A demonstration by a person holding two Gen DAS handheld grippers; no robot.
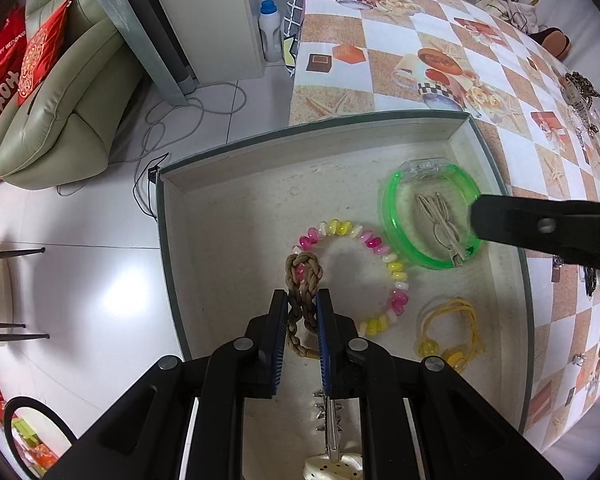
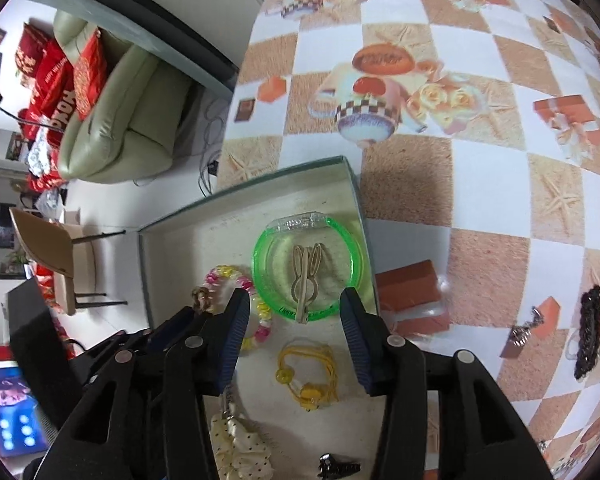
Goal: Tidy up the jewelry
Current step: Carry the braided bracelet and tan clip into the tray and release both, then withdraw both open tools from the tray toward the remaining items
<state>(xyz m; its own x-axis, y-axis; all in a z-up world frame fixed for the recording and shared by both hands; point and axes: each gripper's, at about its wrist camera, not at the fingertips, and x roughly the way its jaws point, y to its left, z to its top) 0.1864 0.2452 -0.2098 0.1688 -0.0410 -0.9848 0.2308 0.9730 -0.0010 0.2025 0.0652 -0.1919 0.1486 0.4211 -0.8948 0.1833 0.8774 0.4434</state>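
Nearest the left wrist lens, the left gripper (image 1: pixel 303 312) has its two blue-padded jaws pressed in on a tan braided rope bracelet (image 1: pixel 302 280), whose looped end sticks out beyond the fingertips and hangs above the floor of the shallow grey cardboard box (image 1: pixel 228 216). Holding it by the middle of the braid probably keeps the loop from sagging while it is carried to a free spot. Below the jaws a spiked silver hair clip (image 1: pixel 329 420) on a cream polka-dot bow is partly cut off by the frame edge. Further in lie a pink, yellow and white beaded bracelet (image 1: pixel 396 276), a translucent green bangle (image 1: pixel 392 216) ringing a beige rabbit-shaped hair clip (image 1: pixel 440 220), and a yellow cord bracelet (image 1: pixel 452 332). The right tool's black finger crosses the bangle's right rim, hiding it.

In the right wrist view, the right gripper (image 2: pixel 294 320) stands wide apart and holds nothing, poised over the box, seemingly waiting its turn. A small black clip (image 2: pixel 338 468) sits at the bottom edge, half cropped. On the checked tablecloth (image 2: pixel 480 184) outside the box, a black braided piece (image 2: pixel 588 332) and a small metal trinket (image 2: pixel 522 332) await sorting; their detail is hard to make out.
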